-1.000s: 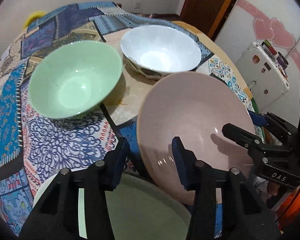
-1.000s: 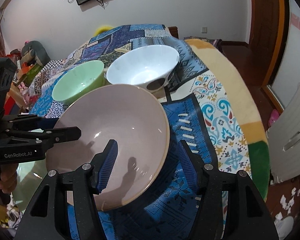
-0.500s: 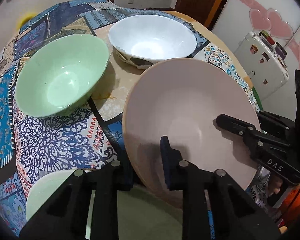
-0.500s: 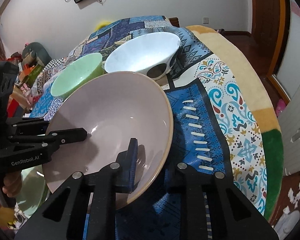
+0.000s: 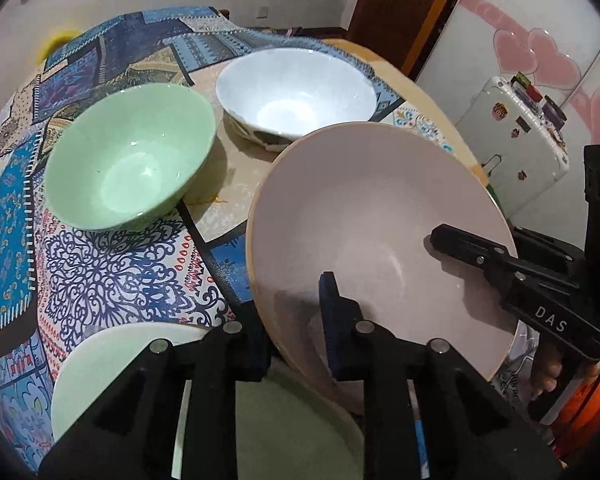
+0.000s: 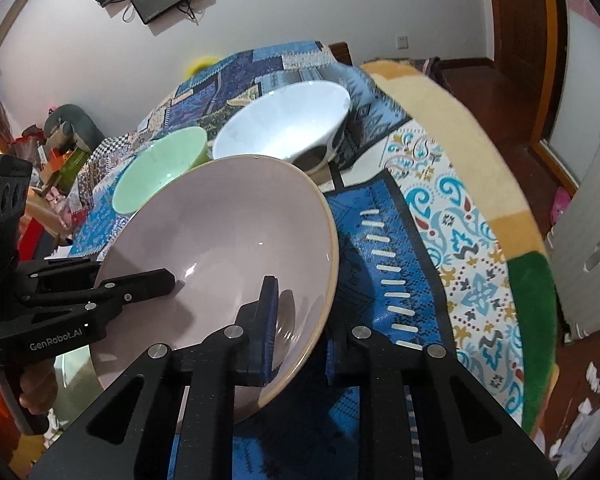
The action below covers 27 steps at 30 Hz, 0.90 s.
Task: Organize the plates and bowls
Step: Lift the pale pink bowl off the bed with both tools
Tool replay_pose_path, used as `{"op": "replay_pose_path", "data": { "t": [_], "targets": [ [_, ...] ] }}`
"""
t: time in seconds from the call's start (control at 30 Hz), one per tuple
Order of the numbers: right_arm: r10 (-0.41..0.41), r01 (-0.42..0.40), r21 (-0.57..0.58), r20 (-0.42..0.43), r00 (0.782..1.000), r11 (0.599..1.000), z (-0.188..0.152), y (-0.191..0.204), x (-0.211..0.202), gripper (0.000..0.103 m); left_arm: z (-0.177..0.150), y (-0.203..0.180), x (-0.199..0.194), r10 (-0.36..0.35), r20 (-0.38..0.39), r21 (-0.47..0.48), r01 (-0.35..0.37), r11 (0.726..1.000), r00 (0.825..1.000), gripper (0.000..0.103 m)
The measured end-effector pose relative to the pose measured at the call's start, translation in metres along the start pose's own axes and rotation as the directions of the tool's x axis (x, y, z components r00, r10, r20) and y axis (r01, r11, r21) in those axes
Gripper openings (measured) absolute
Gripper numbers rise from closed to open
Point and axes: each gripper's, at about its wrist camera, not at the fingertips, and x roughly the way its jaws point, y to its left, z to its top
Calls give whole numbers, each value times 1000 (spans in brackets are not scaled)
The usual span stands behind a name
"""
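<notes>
A patterned patchwork cloth [image 5: 100, 264] covers the round tabletop [image 6: 456, 120]. Over its near edge, the big pink bowl [image 5: 364, 216] sits tilted, pinched at opposite rims: the left gripper [image 5: 296, 320] has its jaws closed on the near-left rim, and the right gripper [image 6: 300, 328] has its jaws closed on the other rim. A pale green plate [image 5: 112, 364] lies under the left gripper. Farther back stand the white bowl [image 5: 296, 88] and, just beside it, the green bowl [image 5: 132, 156], both upright.

bed [image 6: 452, 104] | patchwork cloth [image 5: 100, 264] | green bowl [image 5: 128, 168], white bowl [image 5: 296, 92], green plate [image 5: 112, 356]
</notes>
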Motion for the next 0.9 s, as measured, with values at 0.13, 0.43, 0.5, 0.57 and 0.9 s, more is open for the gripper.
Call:
{"op": "replay_pose_path", "data": {
  "t": [0.13,0.43,0.5,0.57,0.9],
  "targets": [
    [0,1,-15,28,1000,1000,2,8,-12,17,-1,-2,-19,-5,39,-8,5,1000,999,20],
    [24,-19,-62,78,997,998,8,38,-32,17,-14,3,-62,19,110,-27,-16,1000,994,20],
    [34,-28,-72,85,996,997,8,47,-34,17,-20,7,-73,30,126,-33,-26,999,992,20],
    [41,-34,-85,88,995,996,8,55,-36,17,-26,10,-84,44,139,-41,-38,998,989,20],
    [95,-80,-162,86,992,983,4,103,-36,17,-62,37,-134,96,210,-98,-77,992,973,20]
  ]
}}
